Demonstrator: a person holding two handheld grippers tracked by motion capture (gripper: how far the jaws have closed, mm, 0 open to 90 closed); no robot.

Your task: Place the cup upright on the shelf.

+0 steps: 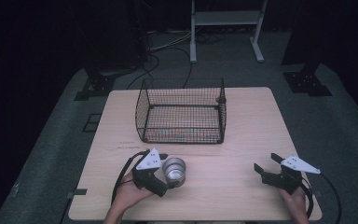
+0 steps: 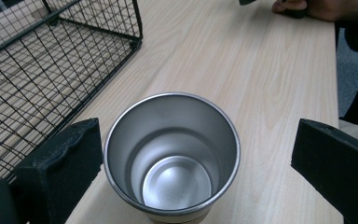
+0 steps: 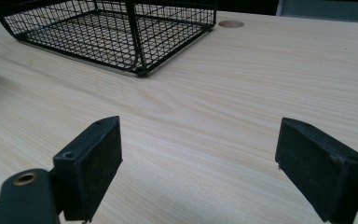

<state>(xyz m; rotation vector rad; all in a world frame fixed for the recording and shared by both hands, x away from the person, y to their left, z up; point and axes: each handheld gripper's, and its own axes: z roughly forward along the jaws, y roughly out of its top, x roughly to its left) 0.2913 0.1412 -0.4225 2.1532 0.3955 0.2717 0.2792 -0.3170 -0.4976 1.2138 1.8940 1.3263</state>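
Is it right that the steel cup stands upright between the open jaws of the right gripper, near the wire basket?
Not quite: the steel cup stands upright between the open jaws of the left gripper, as the left gripper view shows. The wire basket is indeed nearby.

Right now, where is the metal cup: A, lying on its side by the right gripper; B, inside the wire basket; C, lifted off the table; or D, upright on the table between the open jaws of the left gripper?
D: the metal cup stands upright on the table, mouth up, between the spread jaws of the left gripper, outside the wire basket.
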